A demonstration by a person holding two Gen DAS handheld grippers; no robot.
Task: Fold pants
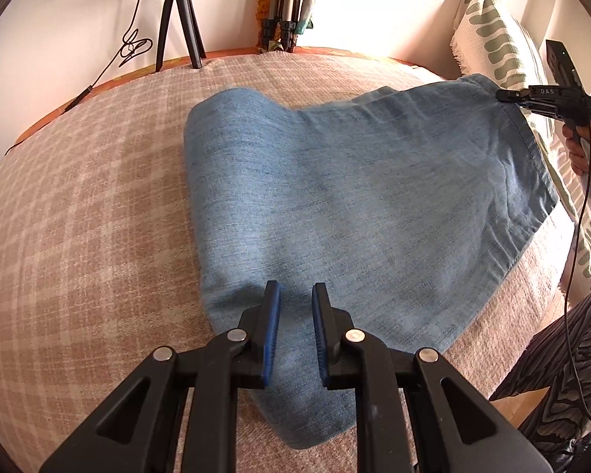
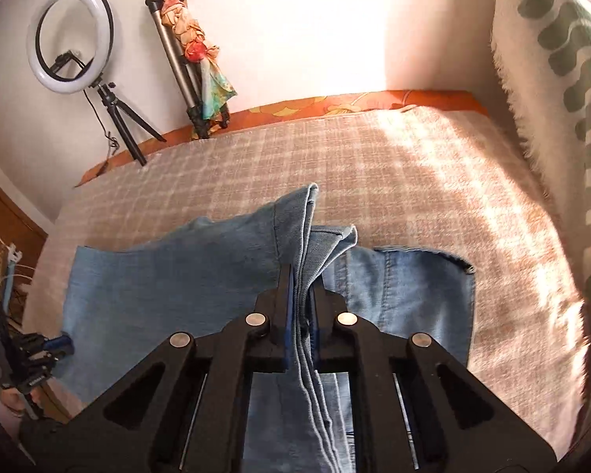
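Note:
Light blue denim pants (image 1: 335, 197) lie across a checked beige bedspread (image 1: 78, 216), folded over on themselves. My left gripper (image 1: 295, 291) is open and hovers just above the near part of the pants, with nothing between its fingers. My right gripper (image 2: 301, 276) is shut on a bunched hem of the pants (image 2: 303, 228) and holds it lifted above the waistband part (image 2: 413, 287). In the left wrist view the right gripper (image 1: 504, 96) pinches the far right corner of the cloth. In the right wrist view the left gripper (image 2: 55, 345) shows at the lower left edge.
A black tripod (image 1: 177, 27) and a folded stand (image 1: 283, 12) lean at the wall beyond the bed. A ring light (image 2: 71, 35) stands on the tripod. A green patterned cushion (image 1: 500, 31) stands at the right. The person's patterned leg (image 1: 563, 362) is at the lower right.

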